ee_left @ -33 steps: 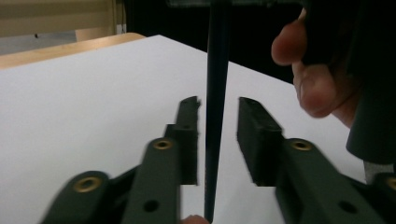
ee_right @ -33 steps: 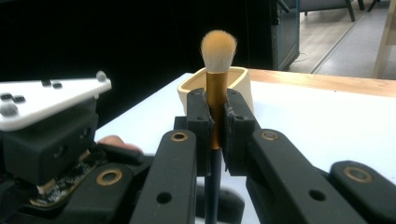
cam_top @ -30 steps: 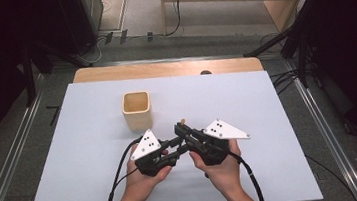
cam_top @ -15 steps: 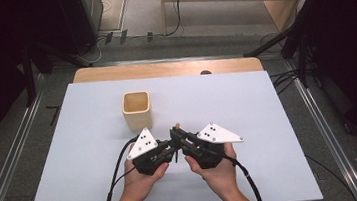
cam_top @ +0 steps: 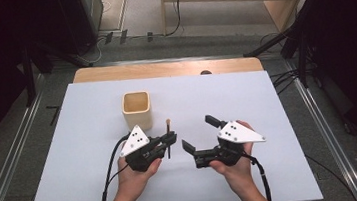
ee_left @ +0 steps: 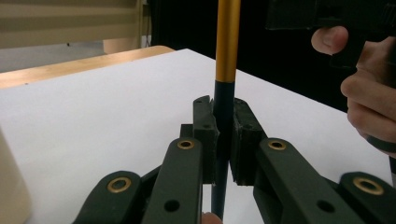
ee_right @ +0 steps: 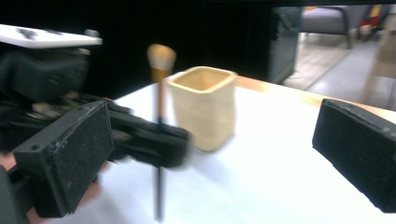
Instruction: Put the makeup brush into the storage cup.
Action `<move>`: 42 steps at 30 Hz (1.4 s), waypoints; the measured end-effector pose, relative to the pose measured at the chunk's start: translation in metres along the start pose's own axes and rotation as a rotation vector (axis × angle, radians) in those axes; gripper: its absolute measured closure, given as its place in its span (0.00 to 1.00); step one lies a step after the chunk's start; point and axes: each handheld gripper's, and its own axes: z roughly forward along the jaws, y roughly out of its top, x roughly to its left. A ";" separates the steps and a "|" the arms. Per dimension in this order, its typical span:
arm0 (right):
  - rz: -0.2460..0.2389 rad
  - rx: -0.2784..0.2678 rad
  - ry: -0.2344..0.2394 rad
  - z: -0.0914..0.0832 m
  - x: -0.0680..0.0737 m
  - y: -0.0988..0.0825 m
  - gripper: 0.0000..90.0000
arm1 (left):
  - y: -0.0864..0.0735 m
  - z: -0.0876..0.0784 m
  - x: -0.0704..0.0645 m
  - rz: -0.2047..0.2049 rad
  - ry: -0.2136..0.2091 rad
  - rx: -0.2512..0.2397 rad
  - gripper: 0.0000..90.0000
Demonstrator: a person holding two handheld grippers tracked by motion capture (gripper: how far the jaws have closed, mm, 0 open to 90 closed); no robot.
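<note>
A thin brush (cam_top: 168, 129) with a dark handle, a gold ferrule and a pale tip stands upright in my left gripper (cam_top: 170, 139), which is shut on the handle. The left gripper view has the handle (ee_left: 228, 46) pinched between the pads of that gripper (ee_left: 224, 122). My right gripper (cam_top: 199, 132) is a short way to the right, its jaws just opened wide with nothing between them. In the right gripper view the brush (ee_right: 159, 84) and the left gripper (ee_right: 140, 135) lie beyond the spread right gripper (ee_right: 212, 156).
A beige square cup (cam_top: 137, 110) stands open-topped just behind the left gripper, also shown as the cup (ee_right: 203, 107) in the right gripper view. Everything rests on a white table sheet (cam_top: 246, 93) with a wooden edge (cam_top: 163, 68) at the back.
The two grippers were together at the brush. The right gripper has opened, let go and drawn off to the right. The left gripper keeps the brush upright.
</note>
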 end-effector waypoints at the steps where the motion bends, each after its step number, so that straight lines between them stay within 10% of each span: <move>1: 0.011 -0.006 -0.011 -0.004 -0.006 -0.002 0.00 | 0.000 -0.001 0.001 -0.001 0.003 0.000 0.93; 14: 0.003 -0.006 -0.166 -0.051 -0.063 -0.029 0.00 | 0.006 -0.015 0.015 0.000 0.053 -0.023 0.93; 42: 0.021 0.012 -0.237 -0.103 -0.097 -0.068 0.00 | 0.036 -0.034 0.044 0.007 0.148 -0.072 0.93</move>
